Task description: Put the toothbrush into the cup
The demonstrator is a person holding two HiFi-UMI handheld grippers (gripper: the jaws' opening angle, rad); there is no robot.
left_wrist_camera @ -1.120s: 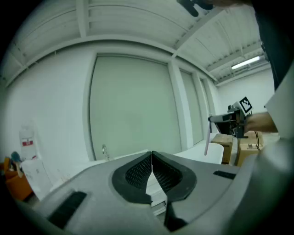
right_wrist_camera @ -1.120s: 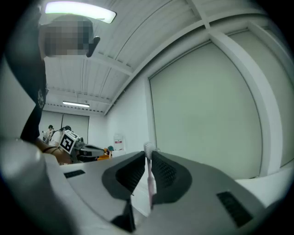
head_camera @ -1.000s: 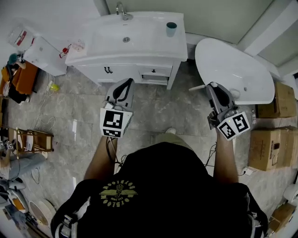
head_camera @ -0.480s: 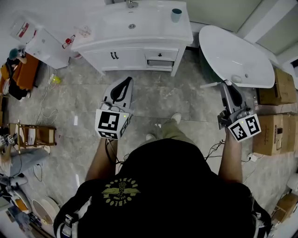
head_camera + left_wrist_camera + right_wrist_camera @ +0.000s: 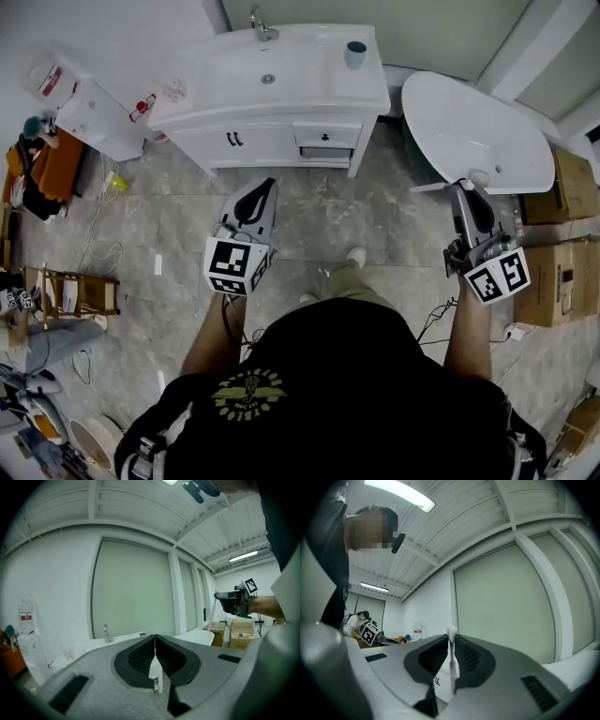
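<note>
The teal cup (image 5: 355, 54) stands at the back right corner of the white vanity top (image 5: 309, 84), beside the sink bowl. A pale pink toothbrush (image 5: 452, 667) with white bristles stands upright between the jaws of my right gripper (image 5: 451, 637), which is shut on it. In the head view the right gripper (image 5: 466, 186) hovers over the floor by the bathtub, the toothbrush (image 5: 431, 187) sticking out to its left. My left gripper (image 5: 265, 185) hangs in front of the vanity, jaws shut with nothing between them (image 5: 154, 637). Both are well short of the cup.
A white bathtub (image 5: 478, 131) lies at the right, with cardboard boxes (image 5: 548, 281) beyond it. A white cabinet (image 5: 94, 117) with a bottle stands left of the vanity. A wooden rack (image 5: 80, 291) and cables sit on the tiled floor at the left.
Both grippers have dropped lower in the head view, farther from the vanity. The right one has shifted to the right, still holding the toothbrush.
</note>
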